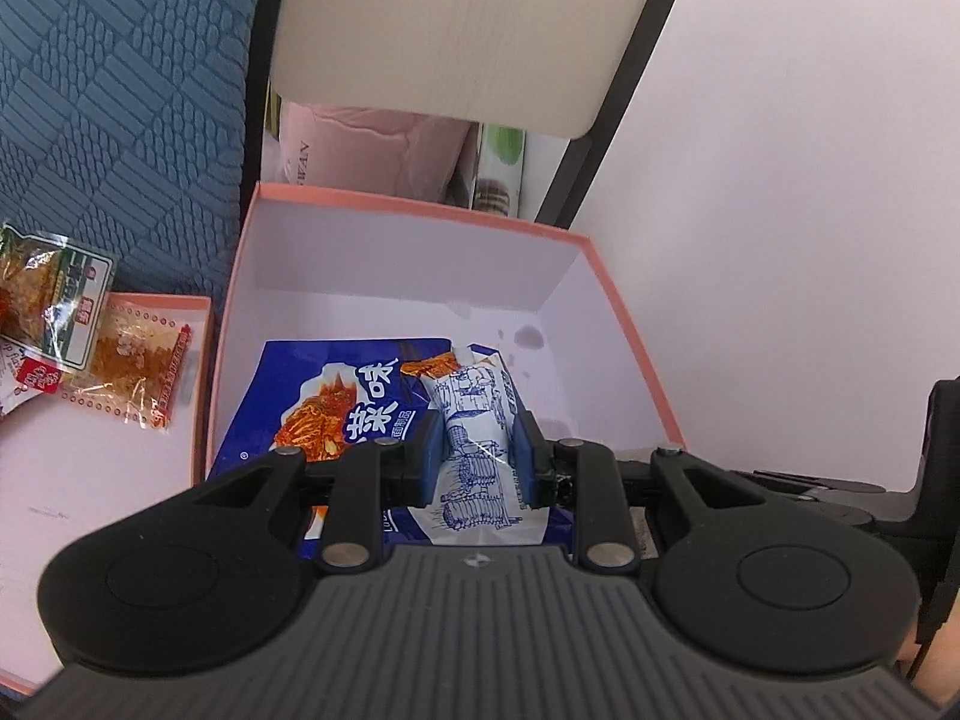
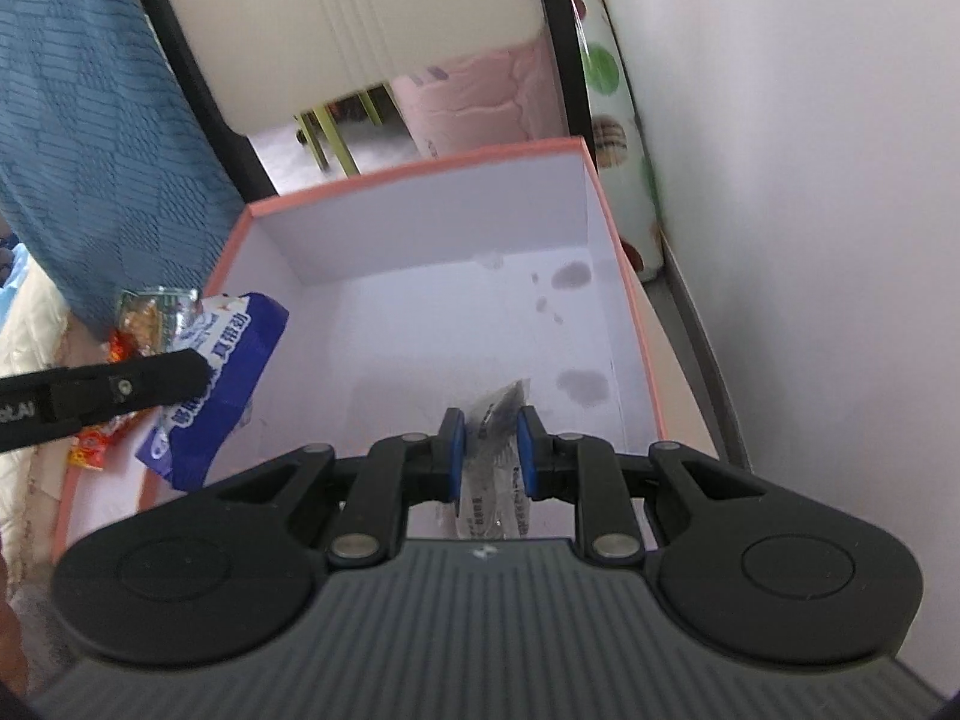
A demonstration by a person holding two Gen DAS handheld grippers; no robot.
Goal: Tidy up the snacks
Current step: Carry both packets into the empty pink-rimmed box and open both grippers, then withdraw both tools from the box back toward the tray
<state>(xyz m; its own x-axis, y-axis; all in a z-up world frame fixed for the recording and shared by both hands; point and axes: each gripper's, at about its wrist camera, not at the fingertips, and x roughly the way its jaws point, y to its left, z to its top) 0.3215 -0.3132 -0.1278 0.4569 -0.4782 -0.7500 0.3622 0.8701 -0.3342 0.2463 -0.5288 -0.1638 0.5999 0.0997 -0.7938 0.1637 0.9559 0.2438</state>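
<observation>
Between the blue pads of the left gripper sits a blue-and-white snack packet, pinched across its middle, its long axis running away from the claw toward the far wall of the box. And it's hanging right over the open pink-rimmed box, above the near-left part of the white floor! On the other side, the right gripper is clamped on a small dark sachet, clear-edged, long axis also pointing ahead, poised over the near-right part of the same box. So both claws are loaded, both packets above the box and neither lying on its floor yet; from the right wrist view the left one sits at the box's left wall, the right one further inside. A release straight down looks like all that's needed.

Further left, two clear orange snack packs wait on the pale lid beside the box. Grey stains mark the box floor. Beyond it: a blue textured cushion, a pink quilted bundle under a light wooden panel, and a plain white wall on the right.
</observation>
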